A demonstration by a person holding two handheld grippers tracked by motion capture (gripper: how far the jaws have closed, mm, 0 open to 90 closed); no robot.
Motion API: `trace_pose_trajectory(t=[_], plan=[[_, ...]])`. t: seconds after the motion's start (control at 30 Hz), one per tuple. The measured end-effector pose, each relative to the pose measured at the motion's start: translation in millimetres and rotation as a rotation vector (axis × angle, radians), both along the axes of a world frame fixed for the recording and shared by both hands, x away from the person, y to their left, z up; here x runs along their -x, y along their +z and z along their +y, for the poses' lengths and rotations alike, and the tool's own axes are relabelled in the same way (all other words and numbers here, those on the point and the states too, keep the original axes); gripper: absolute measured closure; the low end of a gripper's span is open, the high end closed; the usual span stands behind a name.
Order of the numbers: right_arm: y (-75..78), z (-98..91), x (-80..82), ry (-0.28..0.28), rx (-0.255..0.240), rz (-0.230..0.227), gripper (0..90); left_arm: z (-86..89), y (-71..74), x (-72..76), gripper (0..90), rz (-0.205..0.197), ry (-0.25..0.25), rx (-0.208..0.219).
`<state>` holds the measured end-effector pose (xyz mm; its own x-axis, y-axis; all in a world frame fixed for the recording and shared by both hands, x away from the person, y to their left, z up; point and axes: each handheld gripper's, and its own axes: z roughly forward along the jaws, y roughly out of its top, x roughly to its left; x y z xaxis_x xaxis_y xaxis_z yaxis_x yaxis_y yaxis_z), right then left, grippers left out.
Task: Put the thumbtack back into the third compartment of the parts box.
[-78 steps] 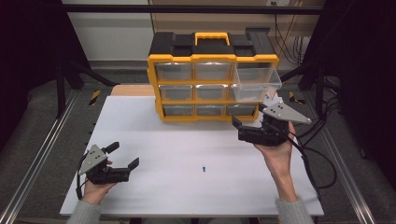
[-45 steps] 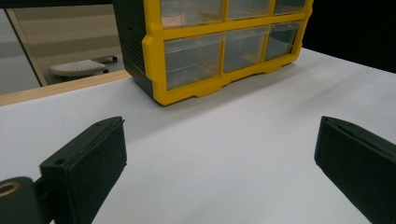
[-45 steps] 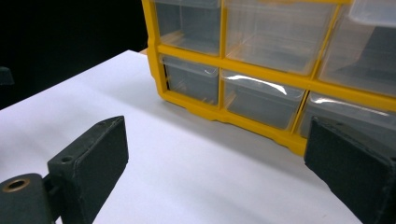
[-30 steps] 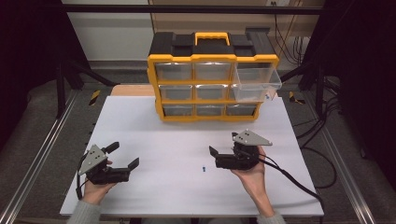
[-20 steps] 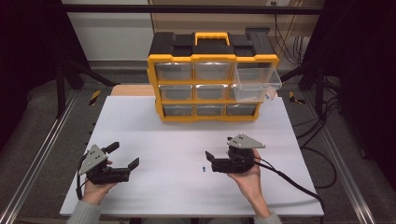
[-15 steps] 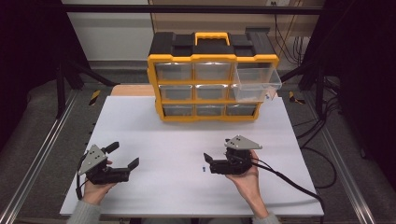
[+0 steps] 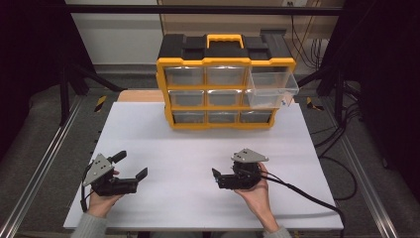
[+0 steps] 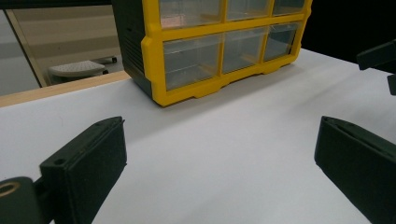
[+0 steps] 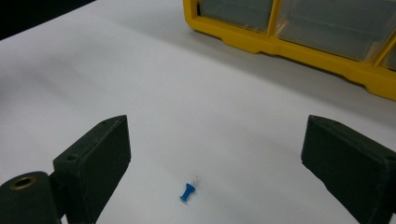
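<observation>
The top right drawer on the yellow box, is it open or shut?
Open. The clear drawer sticks out in front of the yellow organizer, past the other drawers, which sit flush.

Blue pushpin (image 9: pixel 188 192) sits between the right gripper (image 9: pixel 215 163) jaws in the right gripper view, but in the high view it's too small to make out against the tabletop (image 7: pixel 163 139) near that gripper. Both gripper views crop the yellow drawer cabinet (image 8: pixel 210 51): the left one cuts off its top and right side, the right one leaves just the bottom edge. Drawer contents can't be told through the clear fronts, and the pulled-out drawer (image 7: pixel 271 89) looks blurry in the high view.
</observation>
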<state>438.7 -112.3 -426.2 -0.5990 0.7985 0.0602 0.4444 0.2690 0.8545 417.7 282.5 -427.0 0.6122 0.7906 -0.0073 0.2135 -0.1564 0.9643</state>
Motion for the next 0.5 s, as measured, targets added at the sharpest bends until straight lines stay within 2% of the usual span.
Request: trace_pose_trajectory(t=[0.5], plan=[[-19.1,9.8,-3.0,-0.005,0.048,0.036,11.4,-0.1,-0.2,-0.1,1.8,0.001,-0.001,0.002]])
